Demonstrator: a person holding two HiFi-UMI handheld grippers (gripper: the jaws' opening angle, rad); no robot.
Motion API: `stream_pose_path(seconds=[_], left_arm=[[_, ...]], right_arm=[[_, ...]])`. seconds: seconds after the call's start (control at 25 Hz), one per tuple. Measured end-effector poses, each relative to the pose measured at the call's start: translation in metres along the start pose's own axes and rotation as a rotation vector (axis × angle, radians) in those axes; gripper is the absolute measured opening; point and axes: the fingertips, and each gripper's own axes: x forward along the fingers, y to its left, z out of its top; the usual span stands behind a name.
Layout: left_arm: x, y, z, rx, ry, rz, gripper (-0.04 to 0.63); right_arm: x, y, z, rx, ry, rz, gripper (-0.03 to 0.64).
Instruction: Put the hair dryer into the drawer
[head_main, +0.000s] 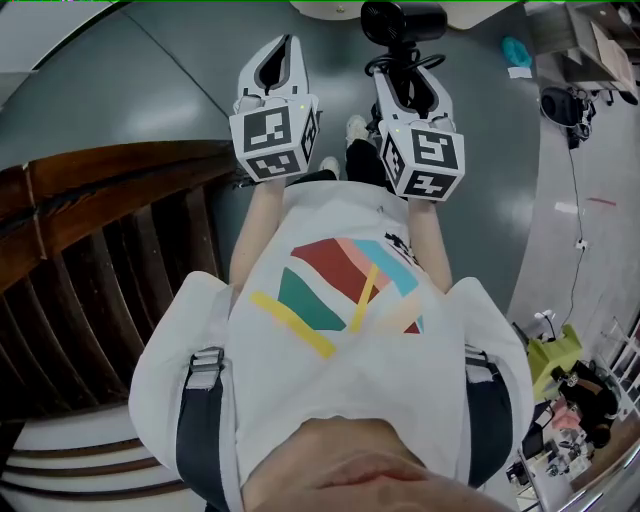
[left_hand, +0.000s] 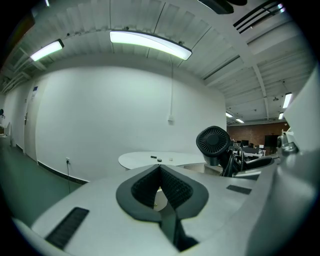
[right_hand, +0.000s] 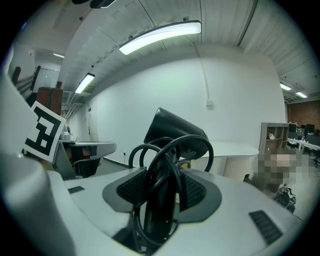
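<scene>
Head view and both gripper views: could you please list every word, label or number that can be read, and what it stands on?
No text is readable.
Marker cubes: only black-and-white square patterns, no letters.
T-shirt: small black print, too small to read.
Hair dryer: tiny marks, too blurred to read.

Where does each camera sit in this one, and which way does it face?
Head view: on the person's head, facing steeply down; shows the white printed T-shirt, left hand-held gripper and right hand-held gripper.
Left gripper view: on the left hand-held gripper, looking along its shut, empty jaws toward a white wall.
Right gripper view: on the right hand-held gripper, looking along jaws clamped on the black plastic hair dryer.
Shared: both gripper views show the round white table.
</scene>
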Motion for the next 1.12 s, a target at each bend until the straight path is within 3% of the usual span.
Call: stream_pose_path(seconds=[0.48, 1.12], left_arm=[[0.033, 0.009, 0.009, 0.007, -0.044, 0.036, 0.014], [0.166, 0.018, 0.03, 0.059, -0.021, 0.094, 0.014]], right_arm=[[0.039, -0.018, 0.014, -0.01, -0.038, 0.027, 0.198], [0.169, -0.087, 0.052, 0.027, -0.042, 0.084, 0.198]])
